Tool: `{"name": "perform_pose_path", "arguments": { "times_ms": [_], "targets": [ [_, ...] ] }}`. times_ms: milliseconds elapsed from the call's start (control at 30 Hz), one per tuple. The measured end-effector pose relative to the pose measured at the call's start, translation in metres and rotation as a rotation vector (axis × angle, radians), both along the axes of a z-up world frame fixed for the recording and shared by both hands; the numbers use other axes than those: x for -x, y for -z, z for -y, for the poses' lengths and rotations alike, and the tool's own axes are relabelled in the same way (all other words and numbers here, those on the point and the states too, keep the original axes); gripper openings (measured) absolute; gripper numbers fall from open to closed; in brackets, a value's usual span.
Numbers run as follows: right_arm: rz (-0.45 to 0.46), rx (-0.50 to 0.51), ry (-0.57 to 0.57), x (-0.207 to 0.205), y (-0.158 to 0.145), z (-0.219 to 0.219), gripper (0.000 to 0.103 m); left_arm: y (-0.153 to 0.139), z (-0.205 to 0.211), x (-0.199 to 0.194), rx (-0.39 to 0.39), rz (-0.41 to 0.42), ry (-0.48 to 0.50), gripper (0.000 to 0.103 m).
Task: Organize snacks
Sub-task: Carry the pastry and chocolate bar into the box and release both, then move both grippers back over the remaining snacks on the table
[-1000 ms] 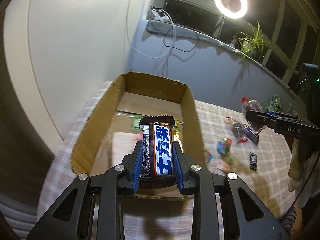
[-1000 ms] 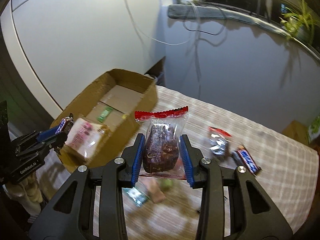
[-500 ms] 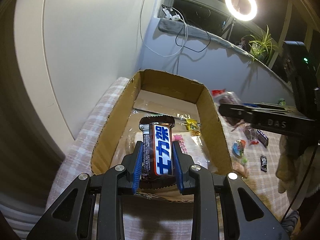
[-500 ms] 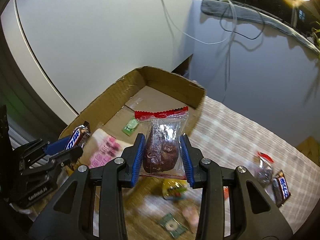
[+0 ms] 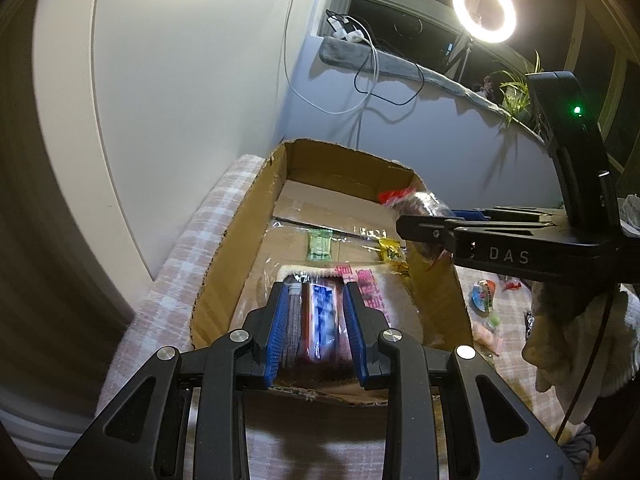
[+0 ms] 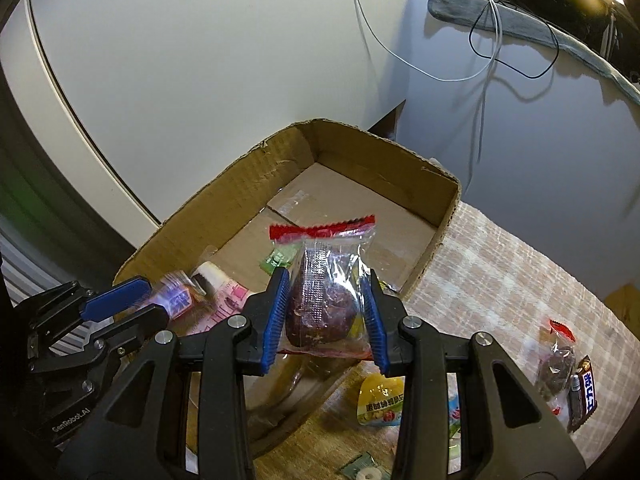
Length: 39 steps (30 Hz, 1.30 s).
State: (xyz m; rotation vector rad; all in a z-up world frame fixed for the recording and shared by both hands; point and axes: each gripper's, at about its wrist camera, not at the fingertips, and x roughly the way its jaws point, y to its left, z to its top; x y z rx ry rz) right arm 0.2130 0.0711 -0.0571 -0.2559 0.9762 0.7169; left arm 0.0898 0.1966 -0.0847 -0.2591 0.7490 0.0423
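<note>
Gripping, left tool (image 5: 316, 330): narrow; its blue pads clamp a blurred chocolate bar in a brown, white and blue wrapper (image 5: 318, 326), poised above the near end of the open brown cardboard box (image 5: 224, 256).
Right tool (image 6: 326, 320): about a third open; its blue pads press the sides of a clear plastic packet with a red crimped top and a dark brown snack inside (image 6: 324, 292), held over the box's near right corner.
Box contents: a pink-and-white flat packet (image 5: 372, 284), a small green sachet (image 5: 319, 242) and a small yellow sachet (image 5: 390, 250) lie on its floor.
Only the left view: a lit ring lamp (image 5: 484, 10), a potted green plant (image 5: 516, 92) and the lettering "DAS" on the right tool's side.
Only the right view: "GenRobot.AI" on the left tool's body; loose on the checked counter cloth (image 6: 500, 264), a yellow fruit-print pouch (image 6: 380, 400) with unreadable writing and a second bar (image 6: 584, 396) beside a second clear packet (image 6: 558, 364).
</note>
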Motion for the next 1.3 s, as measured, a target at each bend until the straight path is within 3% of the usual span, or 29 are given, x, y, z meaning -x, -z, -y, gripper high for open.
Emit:
{"name": "perform_pose_path", "arguments": {
  "times_ms": [33, 100, 233, 400, 500, 767, 1300],
  "targets": [
    [0.002, 0.001, 0.002, 0.000, 0.000, 0.000, 0.042, -0.001, 0.000, 0.000, -0.001, 0.001, -0.002, 0.027],
    [0.009, -0.002, 0.004, 0.001, -0.002, 0.000, 0.057, -0.001, 0.001, 0.000, -0.002, 0.002, -0.003, 0.027],
    [0.031, -0.007, 0.008, 0.003, -0.008, 0.002, 0.062, -0.003, 0.002, 0.002, -0.008, 0.006, -0.001, 0.027],
    [0.061, -0.021, 0.024, 0.006, -0.017, 0.010, 0.081, -0.009, 0.007, 0.007, -0.015, 0.017, 0.000, 0.032],
    [0.082, -0.032, 0.035, 0.010, -0.025, 0.018, 0.086, -0.013, 0.011, 0.009, -0.021, 0.023, 0.005, 0.032],
    [0.110, -0.051, 0.071, 0.019, -0.040, 0.049, 0.094, -0.025, 0.032, 0.017, -0.038, 0.043, 0.030, 0.032],
    [0.166, -0.048, 0.202, 0.028, -0.057, 0.165, 0.094, -0.026, 0.097, 0.018, -0.010, 0.033, 0.145, 0.032]
  ]
}}
